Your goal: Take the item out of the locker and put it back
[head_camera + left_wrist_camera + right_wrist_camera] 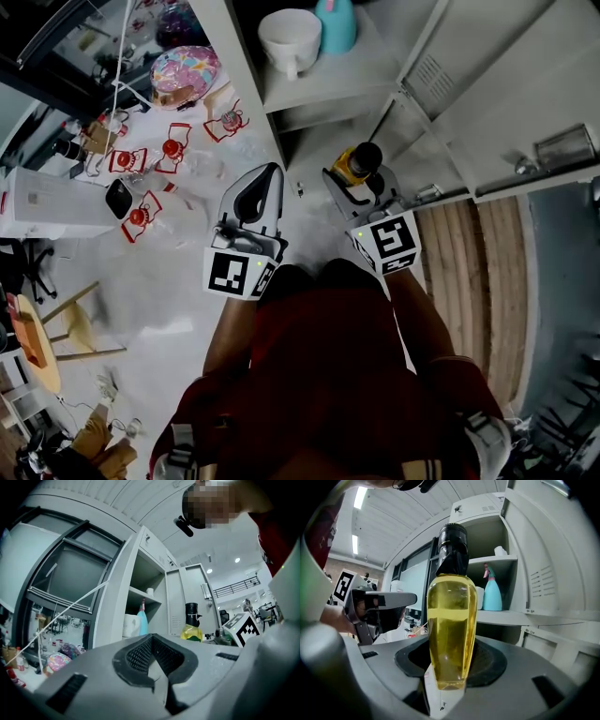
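A clear bottle of yellow liquid with a black cap stands upright between the jaws of my right gripper, which is shut on its lower body. From above, the bottle and right gripper hang just in front of the open grey locker. My left gripper is beside it on the left, shut and holding nothing; its pads meet. The bottle also shows to the right in the left gripper view. On the locker shelf stand a white cup and a teal spray bottle.
The locker door is swung open to the right. Red-framed items, a colourful round thing and a white box lie on the floor at left. A wooden stool stands lower left.
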The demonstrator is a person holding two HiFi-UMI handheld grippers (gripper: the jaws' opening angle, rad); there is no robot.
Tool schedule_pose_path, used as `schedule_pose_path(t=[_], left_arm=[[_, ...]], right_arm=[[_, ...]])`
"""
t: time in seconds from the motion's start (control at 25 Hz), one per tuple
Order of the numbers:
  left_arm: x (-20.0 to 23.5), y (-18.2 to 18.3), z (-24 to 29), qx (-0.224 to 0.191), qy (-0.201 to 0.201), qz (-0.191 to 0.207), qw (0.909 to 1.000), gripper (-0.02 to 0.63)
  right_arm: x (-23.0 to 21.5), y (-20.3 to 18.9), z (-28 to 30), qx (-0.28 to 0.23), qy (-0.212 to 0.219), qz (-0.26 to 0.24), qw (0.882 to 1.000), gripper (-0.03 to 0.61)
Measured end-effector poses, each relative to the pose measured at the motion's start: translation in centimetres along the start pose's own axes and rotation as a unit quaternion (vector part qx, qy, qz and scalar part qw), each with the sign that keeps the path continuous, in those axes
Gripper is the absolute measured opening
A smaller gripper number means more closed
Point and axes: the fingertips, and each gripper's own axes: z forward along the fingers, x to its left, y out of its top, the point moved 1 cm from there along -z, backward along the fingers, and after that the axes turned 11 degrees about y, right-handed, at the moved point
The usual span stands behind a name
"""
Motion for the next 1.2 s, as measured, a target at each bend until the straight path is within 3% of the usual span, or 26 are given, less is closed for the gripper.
schedule_pose_path(t=[1.2], left_arm=[[2.9,-14.6,3.6,0.003,-0.018,0.002,0.9998,0.006]], right_arm=[[-3.7,-14.4,8.5,0.0,0.006,0.017,1.0,0.19]])
